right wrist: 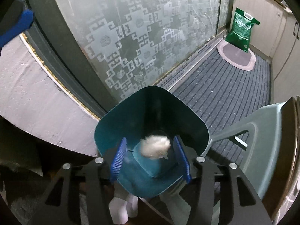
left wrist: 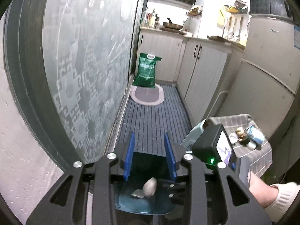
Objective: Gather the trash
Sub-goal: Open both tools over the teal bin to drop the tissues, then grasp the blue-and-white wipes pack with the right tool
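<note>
Right claw (right wrist: 151, 159): blue pads apart, nothing gripped; a blurred white paper wad (right wrist: 155, 148) sits between them over the open teal bin (right wrist: 116, 123). Left claw (left wrist: 150, 153): pads apart, empty, above the same bin. Only the left view shows the stool's cans (left wrist: 256, 134), fridge (left wrist: 270, 56) and kitchen bench (left wrist: 217, 39).

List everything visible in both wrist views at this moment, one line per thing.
Trash bin: one, teal, on floor below both grippers.
Paper wad: one, white, blurred, inside bin.
Rice-style bag: one, green, far end of floor.
Oval mat: one, pink-grey, before bag.
Runner: one, grey striped, floor.
Glass door: patterned, frosted.
Stool: one, grey-green, right.
Fridge: one, grey.
Left gripper: blue fingers open.
Right gripper: blue fingers open.
Sleeve: white.
</note>
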Demonstrator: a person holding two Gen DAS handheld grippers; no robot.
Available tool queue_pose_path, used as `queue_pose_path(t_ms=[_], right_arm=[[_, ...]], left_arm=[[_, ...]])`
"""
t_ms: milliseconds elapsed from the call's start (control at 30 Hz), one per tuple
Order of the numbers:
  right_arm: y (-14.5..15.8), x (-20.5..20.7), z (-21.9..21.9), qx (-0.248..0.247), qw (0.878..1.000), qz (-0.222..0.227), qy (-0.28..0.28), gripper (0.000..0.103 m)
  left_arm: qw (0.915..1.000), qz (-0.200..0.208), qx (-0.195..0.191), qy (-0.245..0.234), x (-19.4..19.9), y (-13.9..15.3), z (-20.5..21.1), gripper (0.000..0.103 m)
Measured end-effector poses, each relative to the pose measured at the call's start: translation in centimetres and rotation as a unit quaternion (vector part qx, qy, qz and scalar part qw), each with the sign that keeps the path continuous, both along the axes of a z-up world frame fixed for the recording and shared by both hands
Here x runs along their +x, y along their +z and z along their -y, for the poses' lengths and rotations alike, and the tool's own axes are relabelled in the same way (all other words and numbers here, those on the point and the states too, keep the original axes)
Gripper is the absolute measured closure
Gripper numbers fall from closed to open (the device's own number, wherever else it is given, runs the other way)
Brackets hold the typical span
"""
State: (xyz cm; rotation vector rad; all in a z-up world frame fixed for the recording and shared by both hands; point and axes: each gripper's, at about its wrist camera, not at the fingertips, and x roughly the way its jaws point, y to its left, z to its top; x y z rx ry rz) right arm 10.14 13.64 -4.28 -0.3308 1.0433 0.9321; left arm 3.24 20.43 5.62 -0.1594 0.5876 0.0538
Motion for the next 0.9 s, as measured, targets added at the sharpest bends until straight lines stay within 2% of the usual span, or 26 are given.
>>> queue_pose_path(t_ms=[133,500,733,900], right_arm=[[2.2,-0.2,1.1,0.033,0.999,0.009,-0.005,0.036],[7.4,-0.2,7.3,0.067,0.994,0.078,-0.033,0.032],[9.1,0.5,12.5,0.076,0.989,0.111,-0.062,0.031],[9.4,1.4,16.8,0.076,0.985,0.126,-0.088,0.031]], left_arm=[[0.9998,0.02,0.005,-0.005,-0.3,1.2,0.7,0.058],[0.9991,0.032,0.01,-0.026,0.8,2.1,3.7,0.05],[0.9978,0.038,0.016,-0.053,1.9,2.4,7.0,0.044],[0.9967,0.028,0.021,-0.074,3.4,1.6,9.5,0.043]])
